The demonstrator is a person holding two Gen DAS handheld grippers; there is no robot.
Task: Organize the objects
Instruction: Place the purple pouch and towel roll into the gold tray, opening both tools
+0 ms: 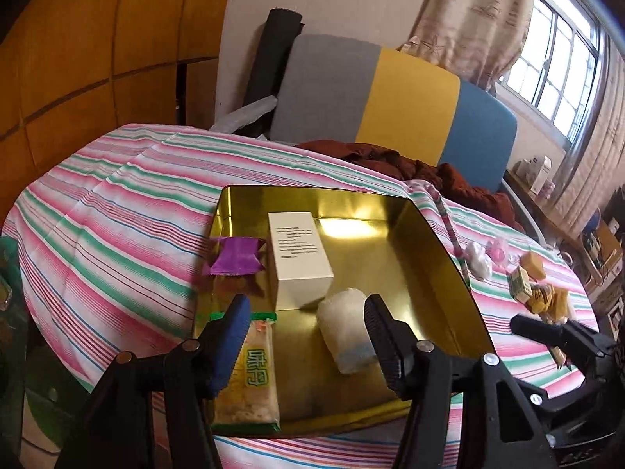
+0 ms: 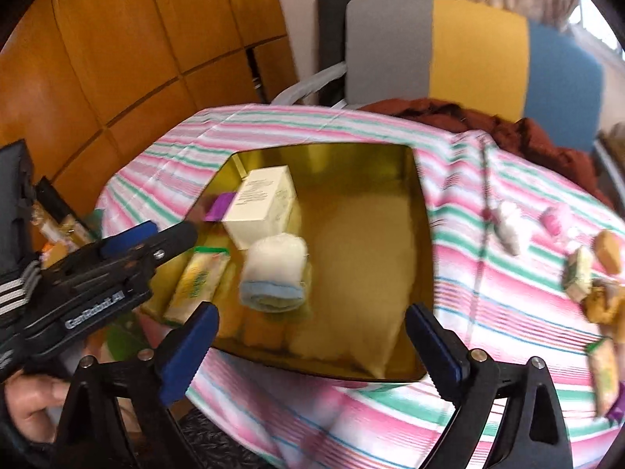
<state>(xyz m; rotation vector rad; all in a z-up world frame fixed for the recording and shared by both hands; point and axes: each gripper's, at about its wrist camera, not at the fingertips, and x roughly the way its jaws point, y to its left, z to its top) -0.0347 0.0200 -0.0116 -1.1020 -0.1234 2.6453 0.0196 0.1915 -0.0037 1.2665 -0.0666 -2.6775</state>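
Observation:
A gold tin tray [image 1: 410, 254] [image 2: 363, 254] sits on the striped cloth. It holds a white box [image 1: 299, 258] [image 2: 261, 207], a purple wrapper [image 1: 234, 260] [image 2: 220, 205], a yellow-green snack packet [image 1: 250, 371] [image 2: 199, 277] and a rolled white towel [image 1: 345, 328] [image 2: 275, 269]. My left gripper [image 1: 308, 305] [image 2: 172, 231] hovers open over the tray's near left part, with the packet under one finger and the towel by the other. Above the tray's near edge my right gripper [image 2: 312, 312] [image 1: 547, 326] is open and holds nothing.
Loose items lie on the cloth right of the tray: a white wad [image 1: 478, 260], a pink piece [image 1: 500, 250], a brown cake [image 1: 533, 264], a small green box [image 1: 519, 287]. Behind stand a grey-yellow-blue chair [image 1: 390, 93] and a dark red garment [image 1: 429, 172]. Wooden cabinets are at left.

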